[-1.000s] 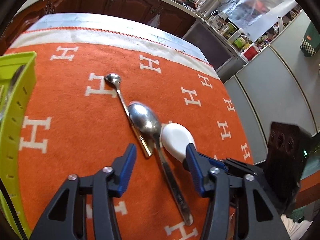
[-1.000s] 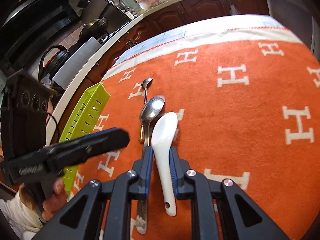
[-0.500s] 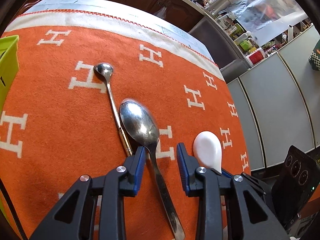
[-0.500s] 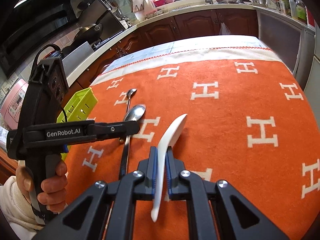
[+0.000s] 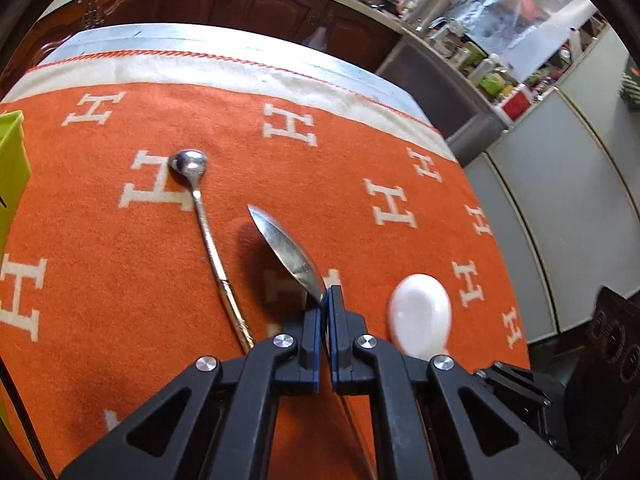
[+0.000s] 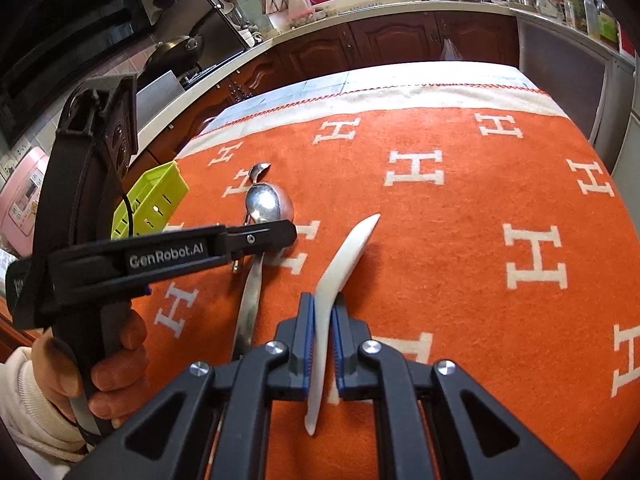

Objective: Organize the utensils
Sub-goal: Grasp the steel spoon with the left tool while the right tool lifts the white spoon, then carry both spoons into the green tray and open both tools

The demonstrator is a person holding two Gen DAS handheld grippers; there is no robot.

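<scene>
My left gripper [image 5: 325,300] is shut on the handle of the large steel spoon [image 5: 288,254]. The spoon's bowl is turned on its edge and throws a shadow on the orange cloth [image 5: 100,280]. A small steel spoon [image 5: 208,236] lies flat just to its left. My right gripper [image 6: 322,308] is shut on the white ceramic spoon [image 6: 352,248], which is held on edge above the cloth with its handle end poking back between the fingers. The right wrist view shows the left gripper [image 6: 288,236] from the side, over the large spoon [image 6: 266,204].
A lime-green slotted tray [image 6: 152,196] stands at the cloth's left side, cut off by the left edge in the left wrist view [image 5: 12,160]. A person's hand [image 6: 116,360] holds the left gripper's grip. Kitchen cabinets and a counter lie beyond the table's far edge.
The left gripper's jaws have come together on the large spoon's handle, and its bowl has rolled onto its edge. The right gripper has lifted the white spoon off the cloth.
</scene>
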